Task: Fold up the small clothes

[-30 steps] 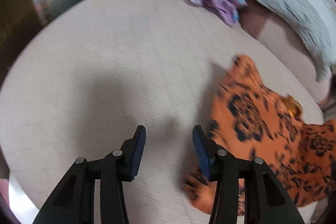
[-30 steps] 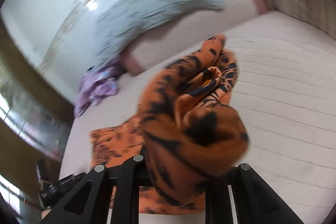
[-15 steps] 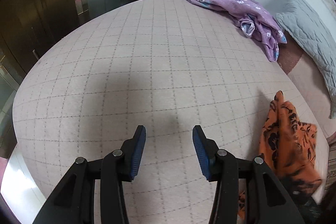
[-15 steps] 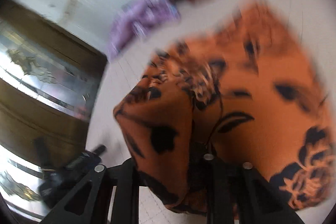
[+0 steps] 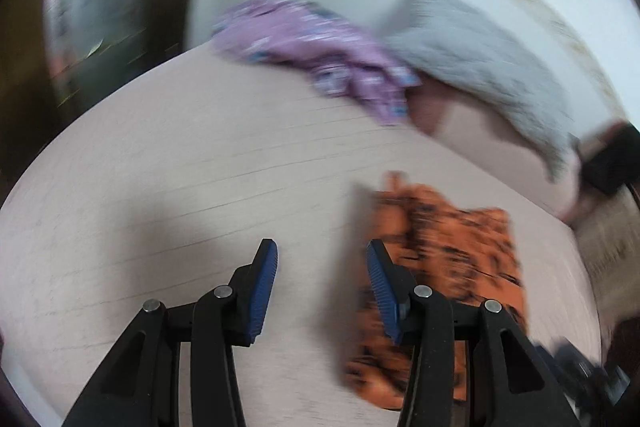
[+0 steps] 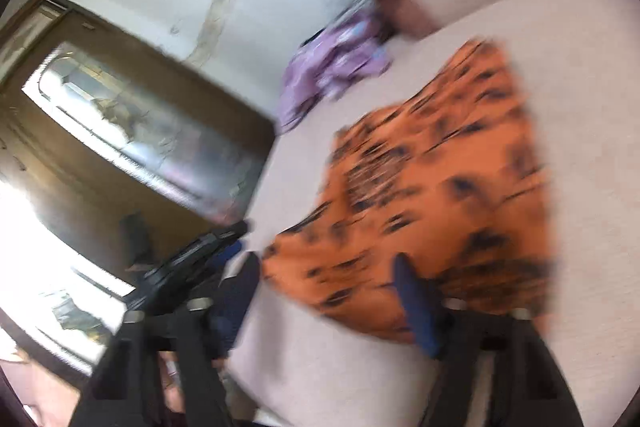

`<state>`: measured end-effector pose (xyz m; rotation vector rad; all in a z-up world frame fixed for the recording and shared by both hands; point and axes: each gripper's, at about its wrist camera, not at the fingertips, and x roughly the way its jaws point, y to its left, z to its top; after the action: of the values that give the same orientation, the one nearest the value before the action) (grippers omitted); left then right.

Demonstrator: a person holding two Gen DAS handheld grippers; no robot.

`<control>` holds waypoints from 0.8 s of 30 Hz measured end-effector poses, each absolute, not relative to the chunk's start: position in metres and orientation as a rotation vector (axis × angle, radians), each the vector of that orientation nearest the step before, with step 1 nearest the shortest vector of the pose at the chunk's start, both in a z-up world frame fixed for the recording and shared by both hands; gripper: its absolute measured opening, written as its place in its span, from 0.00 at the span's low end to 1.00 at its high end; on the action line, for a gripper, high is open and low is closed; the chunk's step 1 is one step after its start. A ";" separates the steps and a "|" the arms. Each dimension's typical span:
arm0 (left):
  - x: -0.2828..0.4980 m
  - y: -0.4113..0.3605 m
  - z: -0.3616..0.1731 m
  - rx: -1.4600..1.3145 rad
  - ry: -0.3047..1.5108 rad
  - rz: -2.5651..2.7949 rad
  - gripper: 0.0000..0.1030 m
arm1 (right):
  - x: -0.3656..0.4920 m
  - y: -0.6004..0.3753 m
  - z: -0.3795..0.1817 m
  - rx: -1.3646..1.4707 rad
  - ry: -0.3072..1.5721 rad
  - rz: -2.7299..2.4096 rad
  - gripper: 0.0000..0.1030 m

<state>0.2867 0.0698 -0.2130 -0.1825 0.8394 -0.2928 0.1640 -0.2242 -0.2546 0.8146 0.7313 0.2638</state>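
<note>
Pale quilted bed [image 5: 168, 163] — orange floral garment [image 5: 452, 251], purple garment [image 5: 320, 51], grey pillow [image 5: 480, 67] on it.

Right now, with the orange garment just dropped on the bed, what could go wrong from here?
1. The orange garment lies spread but rumpled; folding it as is could give a crooked fold.
2. The right gripper, whose jaws have just been opening, hangs over the garment's near edge; a finger might snag and drag it.
3. The left gripper is open beside the garment, and the blurred view may spoil a precise grab.
</note>
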 end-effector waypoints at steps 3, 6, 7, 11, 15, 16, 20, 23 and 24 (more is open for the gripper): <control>0.276 0.038 -0.215 -0.095 0.832 -0.364 0.47 | 0.154 -0.250 -0.275 0.859 0.759 0.221 0.41; 0.286 0.017 -0.246 0.033 0.950 -0.272 0.47 | 0.161 -0.248 -0.306 0.846 0.875 0.190 0.26; 0.290 0.015 -0.261 0.086 1.007 -0.224 0.47 | 0.159 -0.249 -0.311 0.845 0.873 0.188 0.19; 0.306 0.020 -0.293 0.137 1.105 -0.139 0.48 | 0.172 -0.258 -0.300 0.835 0.876 0.200 0.18; 0.308 0.015 -0.293 0.184 1.084 -0.138 0.48 | 0.201 -0.274 -0.271 0.795 0.811 0.142 0.23; 0.309 0.013 -0.293 0.196 1.079 -0.135 0.48 | 0.214 -0.278 -0.269 0.806 0.809 0.119 0.23; 0.310 0.010 -0.297 0.197 1.089 -0.143 0.48 | 0.279 -0.288 -0.304 0.820 0.904 -0.004 0.21; 0.311 0.009 -0.299 0.185 1.101 -0.151 0.48 | 0.295 -0.293 -0.312 0.851 0.934 -0.022 0.19; 0.310 0.011 -0.300 0.183 1.102 -0.153 0.48 | 0.299 -0.290 -0.304 0.821 0.942 -0.024 0.21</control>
<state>0.3099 0.0111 -0.2998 0.1835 1.1024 -0.1526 0.2989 -0.2901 -0.3042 0.8215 0.9419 -0.0240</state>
